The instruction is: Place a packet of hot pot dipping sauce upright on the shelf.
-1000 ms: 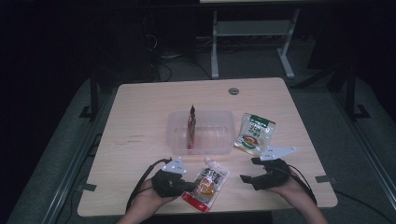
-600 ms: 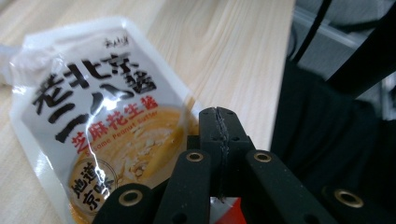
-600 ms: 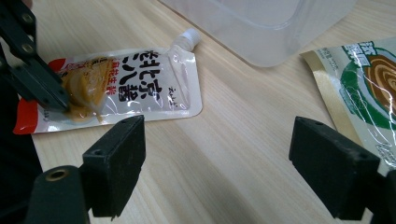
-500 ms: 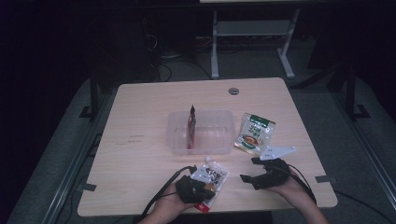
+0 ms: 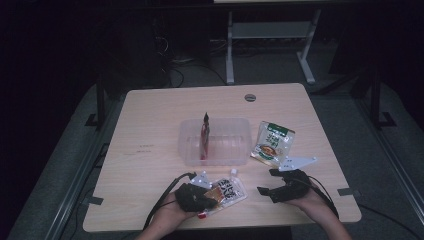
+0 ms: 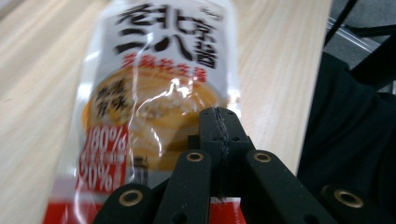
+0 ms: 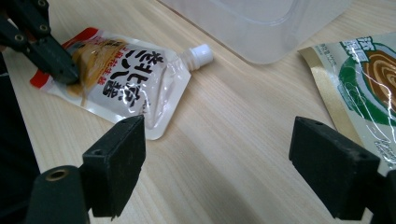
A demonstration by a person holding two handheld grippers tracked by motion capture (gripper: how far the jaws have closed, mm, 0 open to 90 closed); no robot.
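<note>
Sauce pouch [image 6: 154, 112] print blurred, btm cut off by frame edge, partly behind fingers [image 6: 219, 135].

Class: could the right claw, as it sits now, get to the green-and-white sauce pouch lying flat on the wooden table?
Probably yes. The right claw rests open near the green-and-white sauce pouch, with bare wooden table between them. The clear plastic tub sits off to one side, not in the way.

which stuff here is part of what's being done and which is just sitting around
In the job:
- left gripper, jaws shut on the white spouted sauce pouch
- clear plastic bin, with a red pouch standing in it

Lying about:
- green sauce pouch, flat beside the bin
- right gripper, open, holding nothing
</note>
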